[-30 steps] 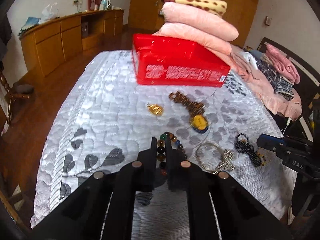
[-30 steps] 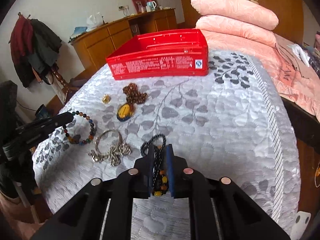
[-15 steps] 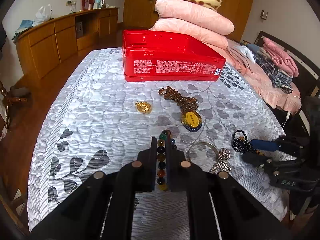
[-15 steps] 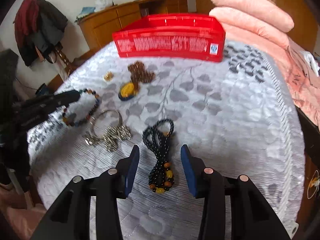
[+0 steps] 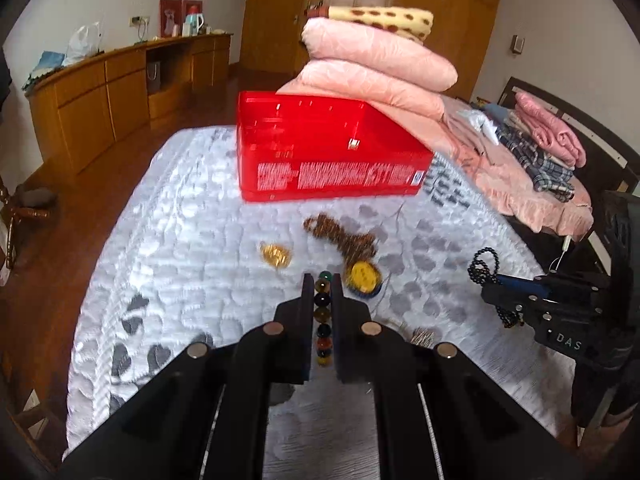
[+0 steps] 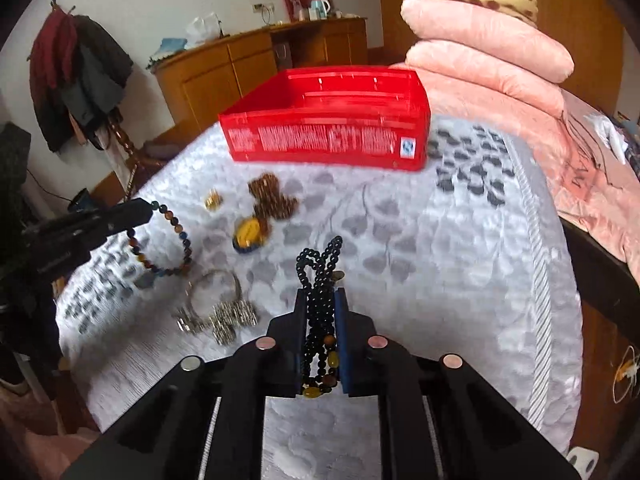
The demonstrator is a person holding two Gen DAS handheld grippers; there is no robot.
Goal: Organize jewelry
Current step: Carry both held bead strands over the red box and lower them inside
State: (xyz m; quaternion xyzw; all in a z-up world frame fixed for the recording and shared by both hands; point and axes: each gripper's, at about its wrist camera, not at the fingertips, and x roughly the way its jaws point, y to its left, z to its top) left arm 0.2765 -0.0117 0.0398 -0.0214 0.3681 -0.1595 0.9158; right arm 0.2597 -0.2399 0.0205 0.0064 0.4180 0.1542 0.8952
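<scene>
Left wrist view is showing the left tool [image 5: 321, 286] clamping a multicoloured bead bracelet [image 5: 323, 320] between its narrow jaws, the beads running in a line down the gap. Beyond it, on the grey-patterned bedspread [image 5: 168, 240], a small gold pendant [image 5: 275, 255], a brown bead necklace [image 5: 340, 236] and a yellow oval pendant [image 5: 362, 275] are lying loose, with the red plastic box [image 5: 328, 152] sitting further back against a stack of pink pillows [image 5: 376, 64]. Right wrist view is showing the right tool [image 6: 320, 300] gripping a black bead necklace [image 6: 320, 276] (its amber-coloured beads are sitting low between the jaws), with the looped end sticking out past the fingertips. A silver bracelet [image 6: 218, 312] is resting on the bedspread just left of that tool, and the bracelet held by the left tool is hanging clear of the bed at the far left.
</scene>
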